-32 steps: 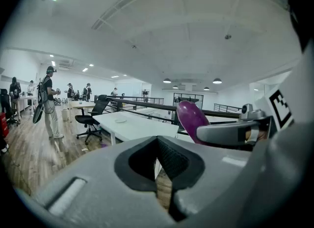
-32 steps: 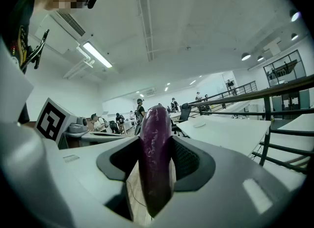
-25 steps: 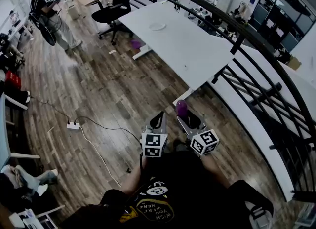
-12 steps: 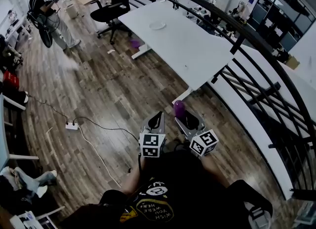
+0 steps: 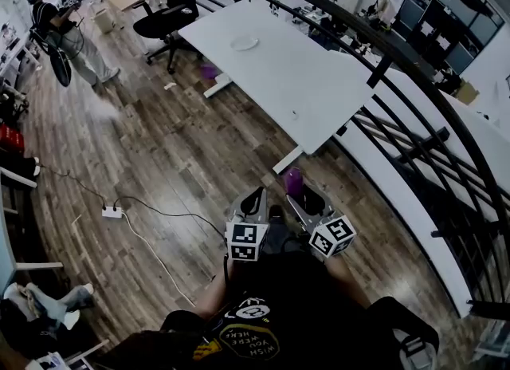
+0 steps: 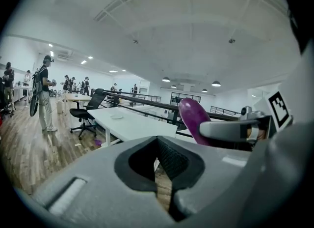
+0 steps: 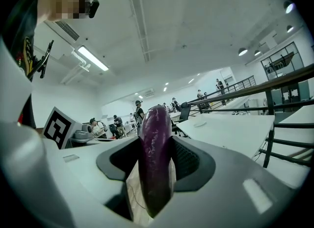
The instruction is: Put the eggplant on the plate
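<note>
Head view: right claw carries a long, glossy purple eggplant, upright, above the wooden plank floor. A small round white plate lies well apart, toward the far end of the long white tabletop. Left claw is alongside.

Left gripper view: jaws together, nothing between them; eggplant at right.

Right gripper view: jaws clamped on the eggplant at mid-body.

Handling, judged: carry stage. Keep the grip steady, bring the eggplant over the plate's middle, and lower until it rests before letting go.
</note>
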Demonstrator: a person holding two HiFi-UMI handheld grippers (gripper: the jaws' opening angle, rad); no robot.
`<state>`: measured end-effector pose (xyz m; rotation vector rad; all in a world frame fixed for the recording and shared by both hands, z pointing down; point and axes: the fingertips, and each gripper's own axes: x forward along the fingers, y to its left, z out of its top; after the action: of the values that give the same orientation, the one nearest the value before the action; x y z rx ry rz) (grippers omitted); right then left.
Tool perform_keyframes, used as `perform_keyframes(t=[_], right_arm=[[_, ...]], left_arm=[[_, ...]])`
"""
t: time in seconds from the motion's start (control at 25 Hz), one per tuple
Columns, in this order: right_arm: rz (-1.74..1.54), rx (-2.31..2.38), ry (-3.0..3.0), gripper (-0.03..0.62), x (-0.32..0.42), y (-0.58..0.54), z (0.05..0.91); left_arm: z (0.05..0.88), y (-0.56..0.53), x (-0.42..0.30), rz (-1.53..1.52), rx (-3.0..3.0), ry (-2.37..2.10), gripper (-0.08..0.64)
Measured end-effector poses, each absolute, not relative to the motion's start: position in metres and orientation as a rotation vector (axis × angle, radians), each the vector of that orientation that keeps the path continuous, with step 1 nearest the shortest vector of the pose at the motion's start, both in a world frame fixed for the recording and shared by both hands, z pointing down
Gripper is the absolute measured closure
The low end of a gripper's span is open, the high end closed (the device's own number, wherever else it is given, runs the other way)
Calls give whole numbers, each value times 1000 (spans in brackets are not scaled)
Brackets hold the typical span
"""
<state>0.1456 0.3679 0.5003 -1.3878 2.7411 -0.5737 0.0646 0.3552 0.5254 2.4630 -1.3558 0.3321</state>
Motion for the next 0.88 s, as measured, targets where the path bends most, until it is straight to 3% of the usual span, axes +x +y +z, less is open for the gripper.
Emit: perform_keyframes(t=[0.64,0.88], right_arm=[[-531,-1172,2780,387,174,186,473],[-535,-1091,2838,387,188,159,478]], left_arm=[[492,181,100,386,2464,-1482,555],[499,165,127,391,2430,-1517,555]])
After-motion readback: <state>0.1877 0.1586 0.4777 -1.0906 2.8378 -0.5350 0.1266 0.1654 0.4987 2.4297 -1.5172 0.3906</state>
